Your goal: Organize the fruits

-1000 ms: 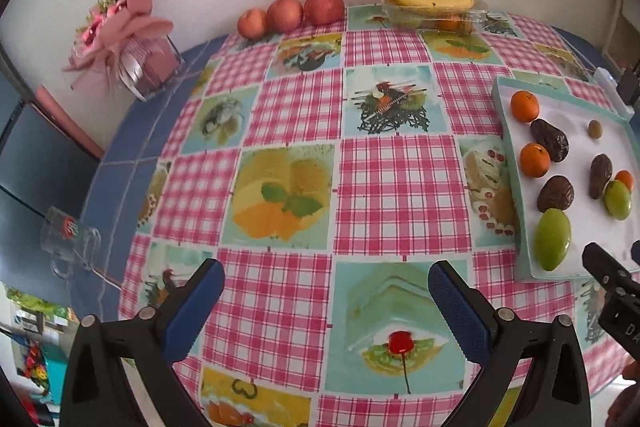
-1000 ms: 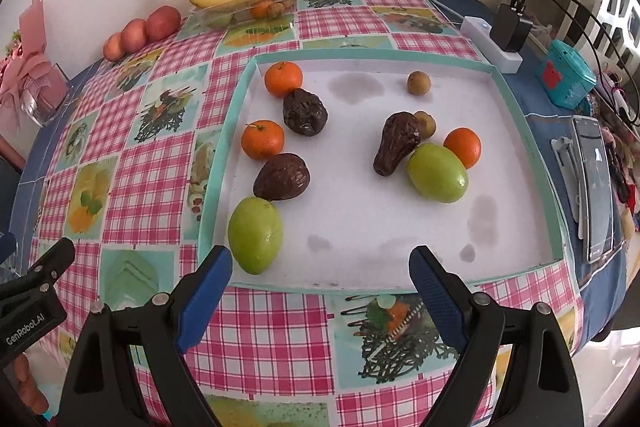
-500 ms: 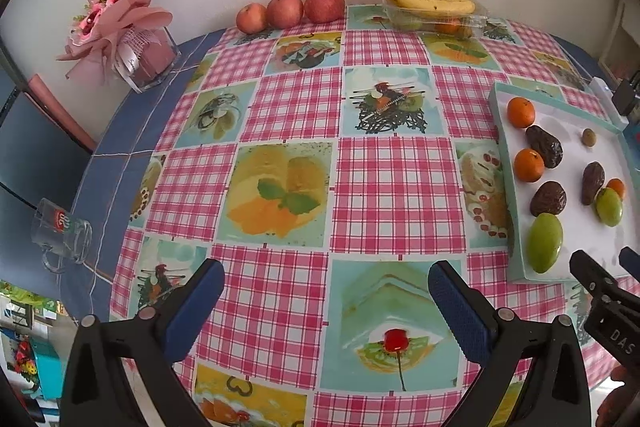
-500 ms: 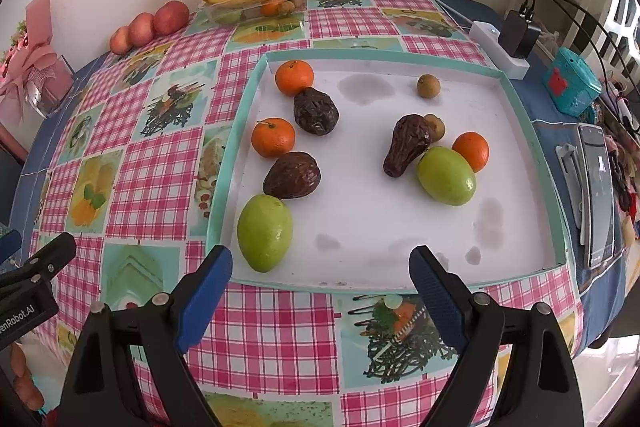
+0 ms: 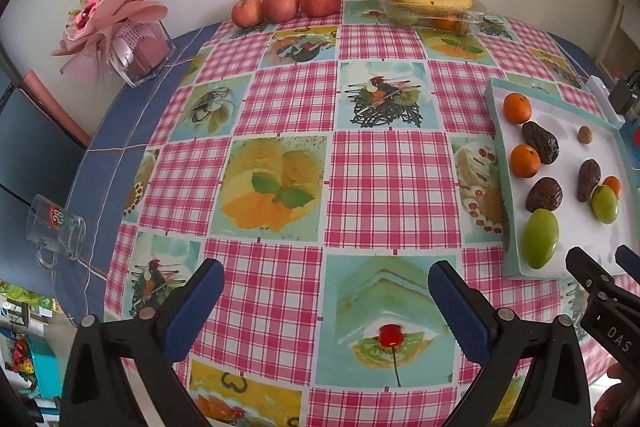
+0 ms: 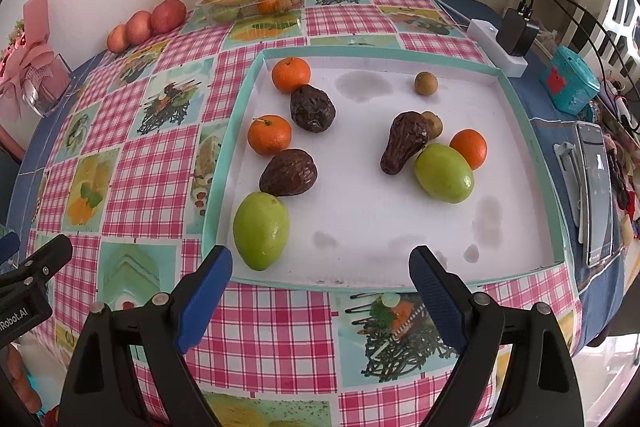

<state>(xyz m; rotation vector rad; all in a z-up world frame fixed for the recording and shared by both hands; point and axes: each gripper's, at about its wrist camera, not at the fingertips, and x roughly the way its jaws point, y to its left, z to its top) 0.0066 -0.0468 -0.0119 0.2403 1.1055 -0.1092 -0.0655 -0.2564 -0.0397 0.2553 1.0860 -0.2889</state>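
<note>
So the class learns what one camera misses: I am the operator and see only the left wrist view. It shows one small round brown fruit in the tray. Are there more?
Observer: Yes, two. A second small brown fruit sits against the pear-shaped dark fruit, which hides it from you.
Operator: Is the right gripper holding anything?
Observer: No. The right gripper is open and empty, above the near rim of the tray.
Operator: What lies beyond the tray's right side?
Observer: A phone lies there, alongside the tray's right wall.
</note>
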